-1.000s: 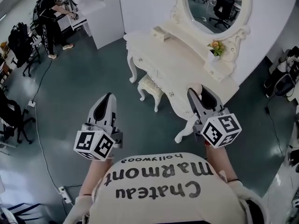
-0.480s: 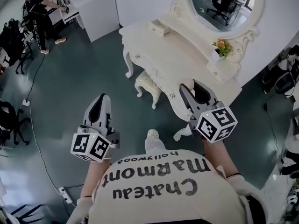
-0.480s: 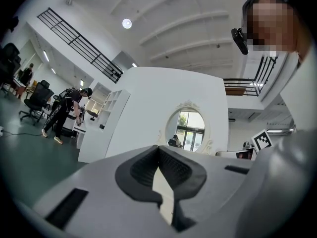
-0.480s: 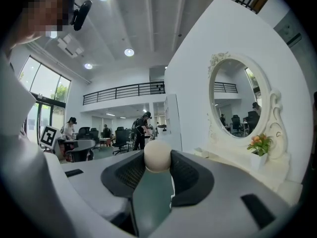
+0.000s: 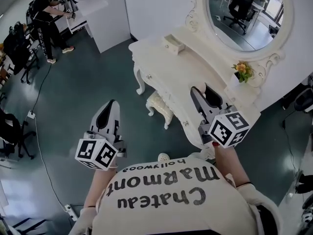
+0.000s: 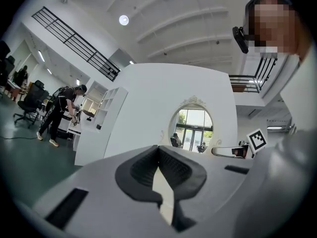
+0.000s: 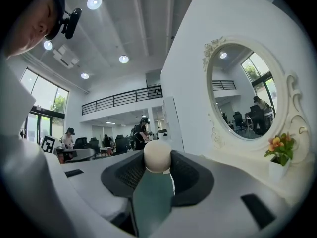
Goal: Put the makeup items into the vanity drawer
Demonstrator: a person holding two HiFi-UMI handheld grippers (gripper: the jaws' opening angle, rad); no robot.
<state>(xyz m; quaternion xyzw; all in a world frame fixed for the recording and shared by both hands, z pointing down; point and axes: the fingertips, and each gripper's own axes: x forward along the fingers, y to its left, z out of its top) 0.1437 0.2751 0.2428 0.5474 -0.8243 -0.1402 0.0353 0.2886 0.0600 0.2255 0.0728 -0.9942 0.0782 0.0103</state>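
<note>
Makeup bottle (image 7: 151,195), cap (image 7: 157,155) forward, along right claw (image 7: 156,163)

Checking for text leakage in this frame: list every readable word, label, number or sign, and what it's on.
"Chateau Marmont": large print on the person's shirt, upside down in the head view.
"hollywood": small print on the same shirt, also upside down.
left cube and right cube: coded squares only, no letters.
green makeup item in the right tool: no print visible.
Nothing else is legible.
</note>
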